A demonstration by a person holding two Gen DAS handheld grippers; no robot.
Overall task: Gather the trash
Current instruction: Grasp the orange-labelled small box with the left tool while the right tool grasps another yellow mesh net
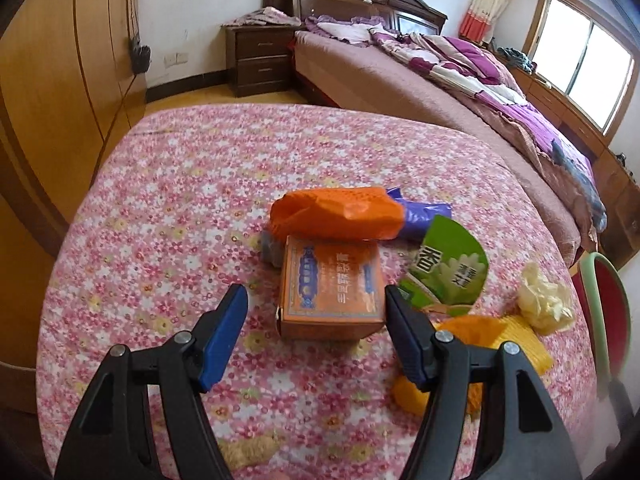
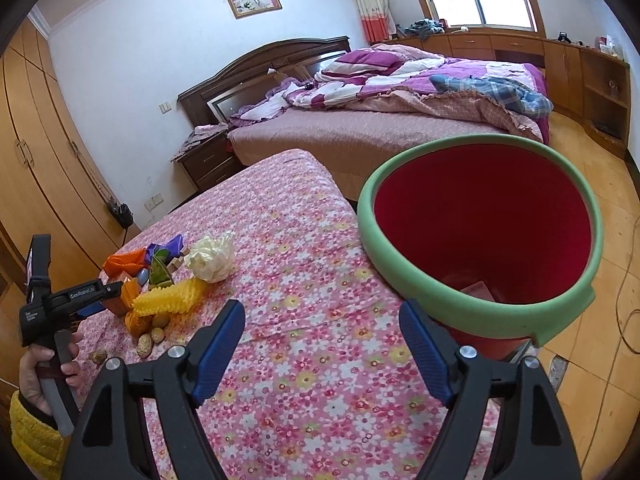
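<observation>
Blue-padded fingers (image 1: 224, 340) of our left gripper (image 1: 316, 336) stand well apart above the flowered surface (image 1: 160, 200), holding nothing, with an orange box (image 1: 332, 284) just beyond the fingertips and roughly between them. On the box's far edge rests an orange wrapper (image 1: 336, 216), a purple wrapper (image 1: 424, 216) beside it. To the right lie a green packet (image 1: 452, 272), a crumpled cream tissue (image 1: 544, 304) and a yellow foam net (image 1: 512, 340), partly hidden behind the right finger. Our right gripper (image 2: 322, 344) is also wide open and empty, poised over bare cloth near the surface's edge, well apart from the trash. Just past its right finger stands a red bin (image 2: 480, 220) with a green rim, a scrap of paper at the bottom. In the right wrist view, a hand (image 2: 44, 368) in a yellow sleeve grips the left tool beside the pile, where a few nut shells (image 2: 146, 344) also lie.
</observation>
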